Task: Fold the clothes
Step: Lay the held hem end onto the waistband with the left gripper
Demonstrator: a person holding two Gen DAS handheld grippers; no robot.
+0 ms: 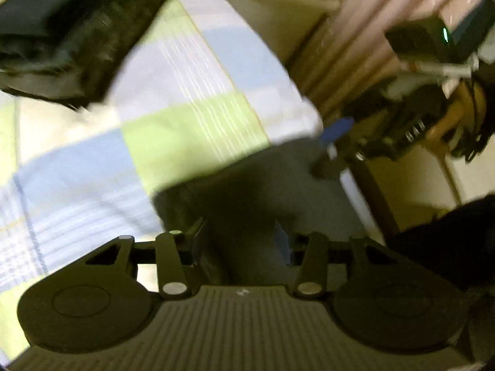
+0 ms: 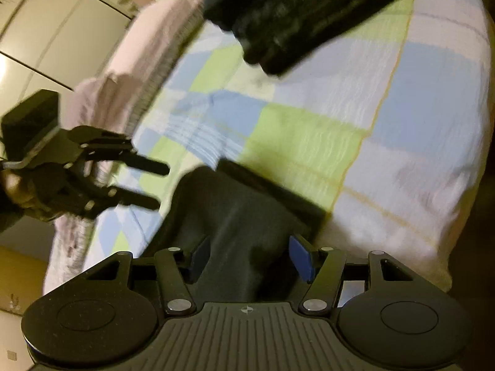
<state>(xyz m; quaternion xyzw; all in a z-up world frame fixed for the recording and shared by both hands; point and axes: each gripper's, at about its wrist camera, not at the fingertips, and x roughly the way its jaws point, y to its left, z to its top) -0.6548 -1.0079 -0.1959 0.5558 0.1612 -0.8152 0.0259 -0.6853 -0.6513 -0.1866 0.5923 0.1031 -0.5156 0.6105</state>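
Right gripper (image 2: 250,259) – jaws apart, astride dark garment (image 2: 235,216), pads clear. Only the right view shows the left gripper (image 2: 154,185) open and empty. Folded stack (image 1: 77,31) on checked bedspread (image 1: 185,92).

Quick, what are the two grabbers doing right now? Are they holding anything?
Left hand-held gripper: open, holding nothing.
Right hand-held gripper: open, the dark cloth lies between its fingers, not pinched.

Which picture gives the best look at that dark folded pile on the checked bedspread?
The right wrist view: the dark folded pile shows nearly whole. The left wrist view shows it blurred, cut off in the corner.
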